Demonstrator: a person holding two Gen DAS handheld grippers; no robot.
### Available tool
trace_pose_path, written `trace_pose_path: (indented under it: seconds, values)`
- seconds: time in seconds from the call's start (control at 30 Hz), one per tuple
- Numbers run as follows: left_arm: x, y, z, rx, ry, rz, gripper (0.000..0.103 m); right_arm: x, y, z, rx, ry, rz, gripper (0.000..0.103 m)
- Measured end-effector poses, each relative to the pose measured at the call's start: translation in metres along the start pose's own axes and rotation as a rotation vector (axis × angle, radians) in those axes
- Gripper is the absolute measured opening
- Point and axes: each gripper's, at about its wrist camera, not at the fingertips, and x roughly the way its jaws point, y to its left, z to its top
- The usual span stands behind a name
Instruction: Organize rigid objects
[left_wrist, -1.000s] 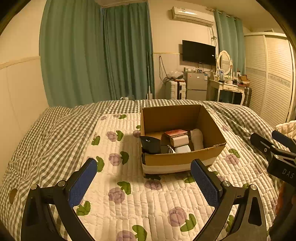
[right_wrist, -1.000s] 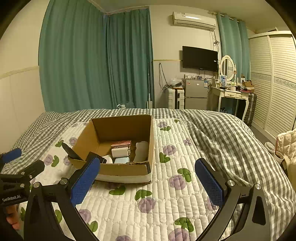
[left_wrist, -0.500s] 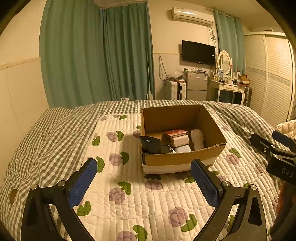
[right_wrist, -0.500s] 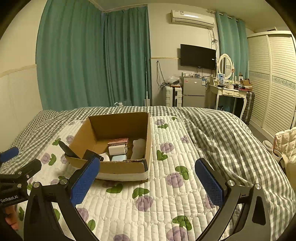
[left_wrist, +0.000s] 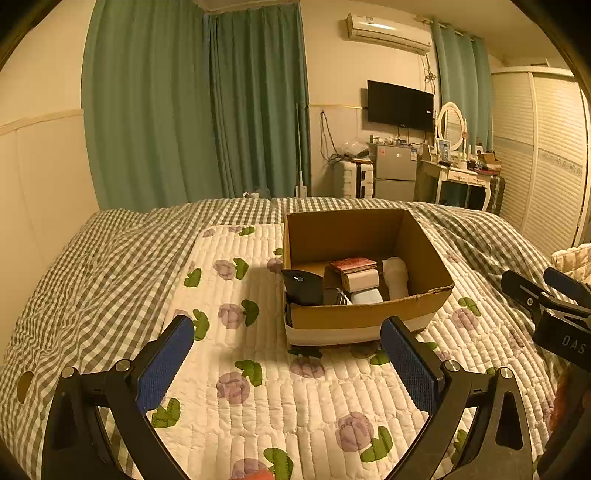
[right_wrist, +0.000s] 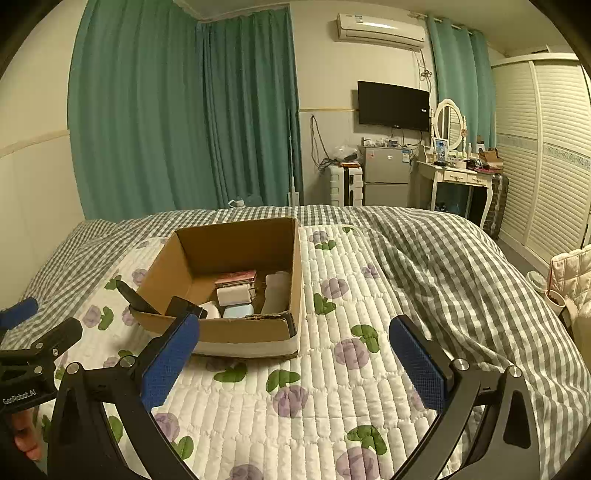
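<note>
**Bed-top sorting: box loaded, both grippers idle**

- Bed with white quilted floral mat (left_wrist: 258, 369) over a grey checked cover (right_wrist: 461, 266): no loose item shows on it.
- Open brown cardboard box (left_wrist: 369, 314), resting on the mat, centre of both views. The task's things lie inside.
- Contents, near end: pale rounded bundle (left_wrist: 395, 273) against the right wall; red flat booklet (left_wrist: 352, 264) atop a small cream box (left_wrist: 362, 280); black flat item (left_wrist: 303, 288) leaning out over the left near corner; light blue piece (right_wrist: 238, 311) at the front wall.
- Left gripper (left_wrist: 286, 360): blue pads spread wide, released, holding nothing, hovering short of the box front.
- Right gripper (right_wrist: 293, 354): likewise released and empty, level, just right of the box.

Judged step: sorting appears finished or paused. Any next move calls for reaching over the front wall.
</note>
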Motion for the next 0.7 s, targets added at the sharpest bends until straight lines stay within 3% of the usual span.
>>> trace_pose_path:
  seconds: [0.7]
  values:
    - [-0.0024,0.0003,-0.0002,-0.005,0.001,-0.011,0.103,-0.0020,0.0038,0.0007,-0.010,-0.013,0.006,0.103]
